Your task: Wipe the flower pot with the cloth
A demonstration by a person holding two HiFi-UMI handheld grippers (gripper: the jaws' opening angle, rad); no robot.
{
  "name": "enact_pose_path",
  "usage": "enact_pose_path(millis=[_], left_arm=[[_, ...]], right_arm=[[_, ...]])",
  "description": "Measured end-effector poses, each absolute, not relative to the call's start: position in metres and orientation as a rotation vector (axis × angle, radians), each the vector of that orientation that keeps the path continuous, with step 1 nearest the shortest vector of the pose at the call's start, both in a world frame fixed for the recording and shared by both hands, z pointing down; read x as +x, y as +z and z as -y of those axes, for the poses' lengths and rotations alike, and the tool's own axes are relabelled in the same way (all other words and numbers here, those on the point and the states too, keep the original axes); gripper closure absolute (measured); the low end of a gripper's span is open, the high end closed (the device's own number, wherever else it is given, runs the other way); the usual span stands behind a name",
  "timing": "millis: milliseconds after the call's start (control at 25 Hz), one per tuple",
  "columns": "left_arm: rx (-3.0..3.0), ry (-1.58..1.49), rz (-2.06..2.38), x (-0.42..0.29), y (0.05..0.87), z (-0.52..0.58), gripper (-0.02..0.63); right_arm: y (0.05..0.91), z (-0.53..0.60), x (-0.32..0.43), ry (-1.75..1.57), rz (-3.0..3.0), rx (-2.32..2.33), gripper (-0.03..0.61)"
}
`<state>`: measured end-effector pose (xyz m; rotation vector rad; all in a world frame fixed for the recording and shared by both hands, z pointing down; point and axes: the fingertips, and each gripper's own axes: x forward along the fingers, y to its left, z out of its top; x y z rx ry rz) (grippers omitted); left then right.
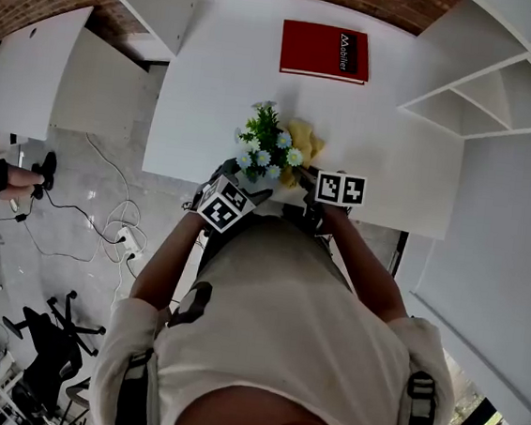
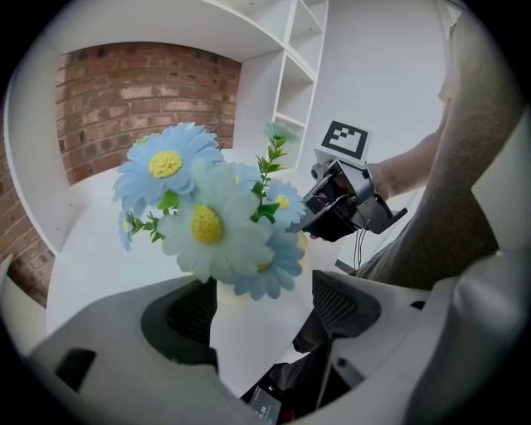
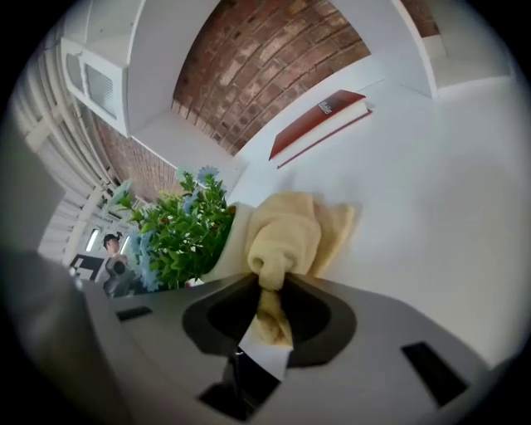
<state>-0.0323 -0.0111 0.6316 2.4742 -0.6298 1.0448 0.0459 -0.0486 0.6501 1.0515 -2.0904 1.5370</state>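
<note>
Left gripper (image 2: 261, 303) is clamped on the flower pot (image 2: 257, 332). In the left gripper view the white pot body fills the gap, with a ribbed pad against it on each side. Pale blue daisies with yellow centres (image 2: 203, 220) and green sprigs stand up right over the jaws. Right gripper (image 3: 270, 292) is clenched on the cloth (image 3: 290, 236): a twisted strand of the yellow fabric is pinched between the closed jaws, and the rest bunches out ahead of them. In the right gripper view the bunch lies against the pot's side, just right of the foliage, partly draped on the table (image 1: 393, 164). The head view puts the pot near the table's near edge, directly in front of the person, flowers up. The pot body is mostly hidden there by the blooms and both grippers. Left gripper comes in from the lower left and right gripper from the right, marker cubes facing up, and the two tools are close together around the pot. Cloth shows there as a yellow patch just right of and behind the flowers. The left gripper view also catches the right gripper beyond the flowers, angled down toward the pot's far side, held by a bare forearm. Red book (image 1: 325, 50) lies flat at the far side of the table, well apart from the pot. White shelving (image 1: 491, 89) is on the right and a brick wall (image 2: 141, 100) is behind the table. Cannot tell whether the pot base sits on the table or is slightly lifted.
</note>
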Motion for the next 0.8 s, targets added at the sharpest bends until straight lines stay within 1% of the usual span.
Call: enact_pose_path(millis=[280,400,560,800], left_arm=[[2.477,1.021,0.61,-0.021,0.63,0.006,0.245],[2.493,1.007,0.565,-0.01,0.631,0.001,0.245],[2.511,1.017,0.57,-0.007,0.632,0.0,0.245],[2.477,1.032,0.61,-0.034,0.634,0.01,0.247]], right_arm=[[0.588,0.055,0.038,1.495,2.263,1.026,0.482],[0.574,0.062,0.036,1.488,2.308,1.042,0.48],[0.585,0.068,0.037,1.494,2.304,1.084,0.482],[0.609,0.072,0.047,1.489,2.239,1.09,0.473]])
